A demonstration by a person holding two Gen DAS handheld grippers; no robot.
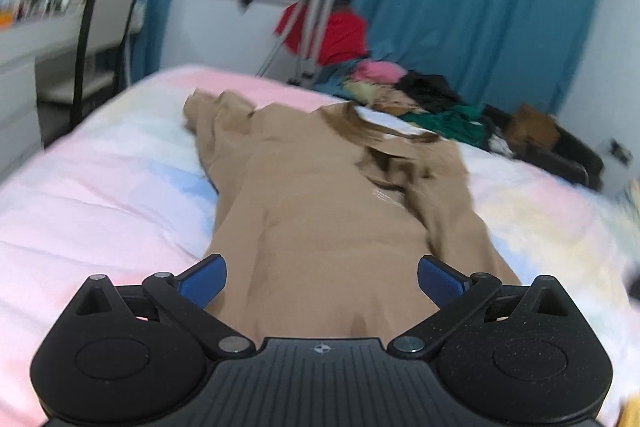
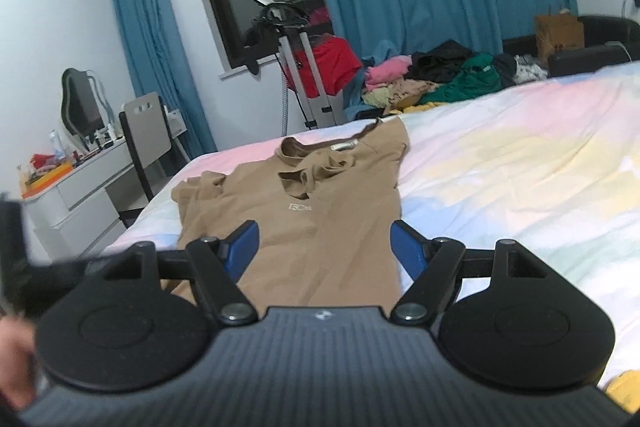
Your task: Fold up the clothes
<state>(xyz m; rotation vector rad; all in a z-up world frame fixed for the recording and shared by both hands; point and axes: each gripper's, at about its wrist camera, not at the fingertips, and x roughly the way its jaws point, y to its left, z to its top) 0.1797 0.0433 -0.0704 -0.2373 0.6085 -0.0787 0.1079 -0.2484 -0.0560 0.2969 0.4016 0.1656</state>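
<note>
A tan T-shirt (image 1: pixel 320 203) lies spread lengthwise on the bed, its collar at the far end and one sleeve bunched at the far left. In the right wrist view the same T-shirt (image 2: pixel 320 195) shows small pale lettering on its chest and a rumpled neck. My left gripper (image 1: pixel 322 281) is open above the shirt's near hem, its blue pads wide apart with only cloth below them. My right gripper (image 2: pixel 324 247) is open too, hovering over the shirt's lower half, nothing pinched between its blue fingers (image 2: pixel 242 247).
The bed (image 2: pixel 520 179) has a pastel pink, blue and yellow sheet. A pile of mixed clothes (image 2: pixel 432 79) lies beyond its far edge, by blue curtains. A tripod with a red garment (image 2: pixel 320 67), a chair (image 2: pixel 148 143) and a white desk (image 2: pixel 76 183) stand left.
</note>
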